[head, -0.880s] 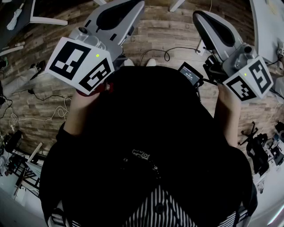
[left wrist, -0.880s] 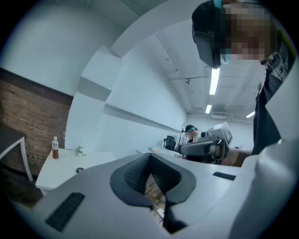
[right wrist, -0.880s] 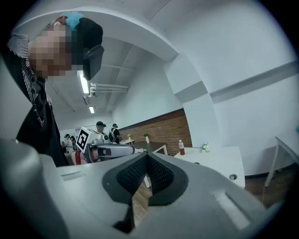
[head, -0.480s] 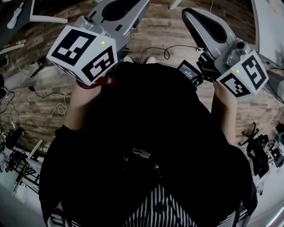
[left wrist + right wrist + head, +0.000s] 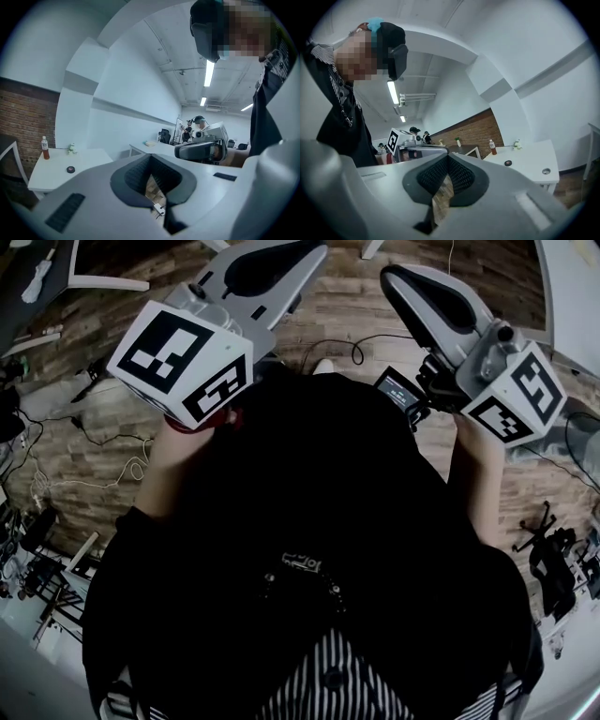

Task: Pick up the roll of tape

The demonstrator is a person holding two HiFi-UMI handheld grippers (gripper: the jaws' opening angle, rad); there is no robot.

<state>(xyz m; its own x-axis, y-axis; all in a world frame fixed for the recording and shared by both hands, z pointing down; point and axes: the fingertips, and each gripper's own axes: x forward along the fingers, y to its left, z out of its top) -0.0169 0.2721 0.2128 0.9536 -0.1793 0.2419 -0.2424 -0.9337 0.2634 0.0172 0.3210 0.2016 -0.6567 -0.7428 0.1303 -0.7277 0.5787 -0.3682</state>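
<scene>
The roll of tape [image 5: 71, 169] is a small dark ring lying flat on a white table [image 5: 93, 159], far off to the left in the left gripper view. In the right gripper view the roll of tape [image 5: 507, 163] lies on the same table [image 5: 529, 157], far to the right. My left gripper [image 5: 151, 158] is shut and holds nothing. My right gripper [image 5: 448, 159] is also shut and empty. In the head view, the left gripper [image 5: 314, 251] and right gripper [image 5: 389, 277] are held in front of the person's dark torso, above a wooden floor; the tape is out of that view.
A brown bottle [image 5: 45, 147] and a small plant [image 5: 72, 149] stand at the table's far edge. A round fitting [image 5: 546, 171] sits in the tabletop. A brick wall [image 5: 473, 133] is behind. Cables [image 5: 89, 465] and gear lie on the floor. Other people [image 5: 199, 124] work far back.
Both grippers have drifted a little toward each other in the head view, the left one rightward and the right one leftward. Their jaws have stayed shut.
</scene>
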